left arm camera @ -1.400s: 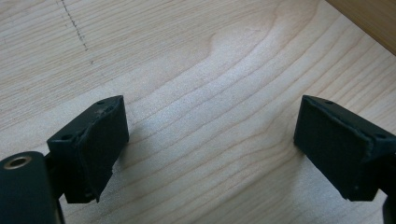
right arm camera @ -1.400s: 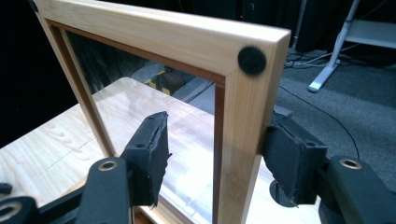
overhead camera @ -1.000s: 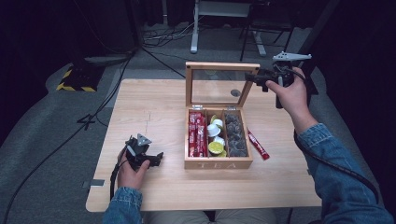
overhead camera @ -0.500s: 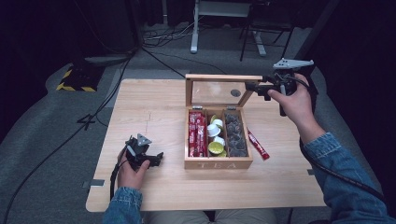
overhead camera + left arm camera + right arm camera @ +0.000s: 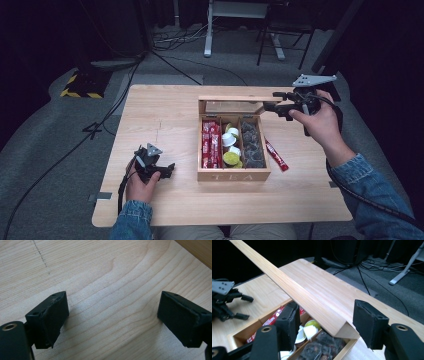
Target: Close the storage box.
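A wooden tea box (image 5: 233, 176) stands in the middle of the table, its hinged lid (image 5: 232, 99) tilted partway down over the back. Inside lie red packets (image 5: 210, 145), white and yellow pods (image 5: 231, 150) and dark tea bags (image 5: 251, 145). My right gripper (image 5: 270, 105) is at the lid's right corner. In the right gripper view the lid (image 5: 294, 290) edge runs between its jaws, which stand open (image 5: 327, 325) around it. My left gripper (image 5: 167, 170) rests open on the table left of the box, with bare wood between its jaws (image 5: 112, 320).
A loose red packet (image 5: 276, 155) lies on the table (image 5: 165, 110) just right of the box. Past the table's far edge are cables (image 5: 165, 50), a desk leg and a chair on grey carpet. A yellow-black striped block (image 5: 80, 85) sits at far left.
The lid has swung from upright down toward the box, and my right gripper has come down and forward with it. The left gripper has stayed put.
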`<state>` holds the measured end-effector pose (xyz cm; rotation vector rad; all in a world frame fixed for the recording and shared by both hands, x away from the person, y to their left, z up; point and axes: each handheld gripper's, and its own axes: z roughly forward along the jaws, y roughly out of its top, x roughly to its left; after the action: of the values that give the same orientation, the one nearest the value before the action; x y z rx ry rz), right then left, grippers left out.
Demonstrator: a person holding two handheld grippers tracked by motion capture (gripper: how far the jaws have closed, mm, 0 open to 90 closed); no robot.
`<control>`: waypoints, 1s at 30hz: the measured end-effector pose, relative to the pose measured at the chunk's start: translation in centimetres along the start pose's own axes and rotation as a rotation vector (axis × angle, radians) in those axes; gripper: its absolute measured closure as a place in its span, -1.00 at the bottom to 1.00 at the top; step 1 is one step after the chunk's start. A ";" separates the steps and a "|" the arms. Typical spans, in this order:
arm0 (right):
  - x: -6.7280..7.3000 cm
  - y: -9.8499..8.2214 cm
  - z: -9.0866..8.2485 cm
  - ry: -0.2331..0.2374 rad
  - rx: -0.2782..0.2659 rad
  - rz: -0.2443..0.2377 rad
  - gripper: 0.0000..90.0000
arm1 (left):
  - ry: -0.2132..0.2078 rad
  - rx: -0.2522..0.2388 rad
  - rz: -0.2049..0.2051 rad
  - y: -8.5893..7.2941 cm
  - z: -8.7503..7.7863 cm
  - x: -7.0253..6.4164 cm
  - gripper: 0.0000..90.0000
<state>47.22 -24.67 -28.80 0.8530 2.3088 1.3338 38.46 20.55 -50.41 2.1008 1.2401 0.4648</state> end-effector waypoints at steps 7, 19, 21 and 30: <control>1.0 -1.1 -0.4 0.025 0.031 -0.017 -0.12 | -0.001 0.000 -0.001 0.0 0.0 0.0 -0.77; 2.5 -3.0 -0.6 0.040 0.067 -0.062 -0.17 | -0.002 -0.001 -0.002 0.0 0.0 0.0 -0.77; 2.7 -3.4 -0.6 0.037 0.072 -0.072 -0.19 | -0.002 -0.001 -0.002 0.0 0.0 0.0 -0.77; 3.9 -4.7 -0.7 0.019 0.095 -0.125 -0.26 | -0.001 -0.001 -0.003 0.0 0.0 0.0 -0.77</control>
<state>42.30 -24.41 -32.46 0.7141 2.4142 1.1938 38.45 20.52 -50.43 2.0980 1.2420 0.4628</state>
